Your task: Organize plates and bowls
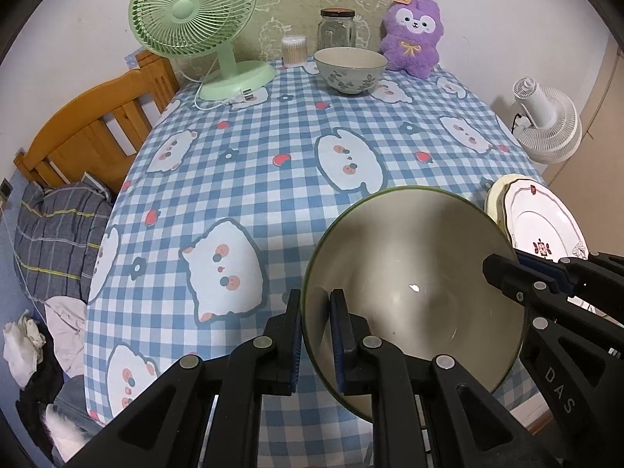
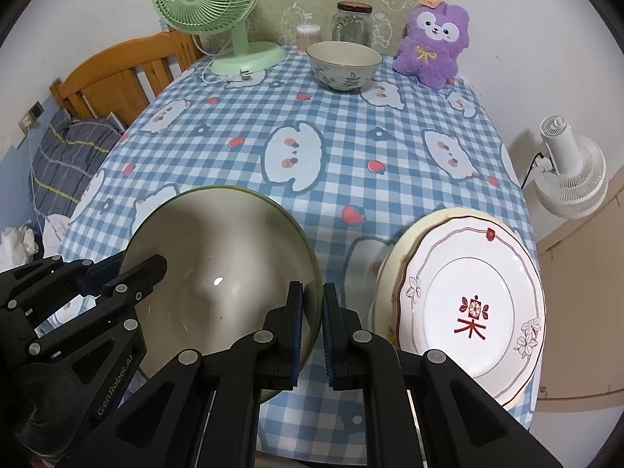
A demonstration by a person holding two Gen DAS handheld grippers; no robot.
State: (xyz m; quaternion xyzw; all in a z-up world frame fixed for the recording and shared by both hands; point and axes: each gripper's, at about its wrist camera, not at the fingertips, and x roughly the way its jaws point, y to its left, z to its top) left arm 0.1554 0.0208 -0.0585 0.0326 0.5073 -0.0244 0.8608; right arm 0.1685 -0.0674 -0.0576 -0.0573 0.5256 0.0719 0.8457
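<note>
Gripping opposite rims of the wide green-edged glazed ceramic bowl (image 1: 413, 292), the left claw (image 1: 316, 335) and right claw (image 2: 312, 329) are both clenched on it above the desk (image 1: 273, 163) — rigid, slick, breakable, so thin-rim holds seem safest.

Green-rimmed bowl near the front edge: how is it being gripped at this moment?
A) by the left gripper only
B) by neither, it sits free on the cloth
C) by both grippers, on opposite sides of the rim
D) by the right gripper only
C: the left gripper straddles the green-rimmed bowl at one side of its rim, and the right gripper clamps the opposite side.
</note>
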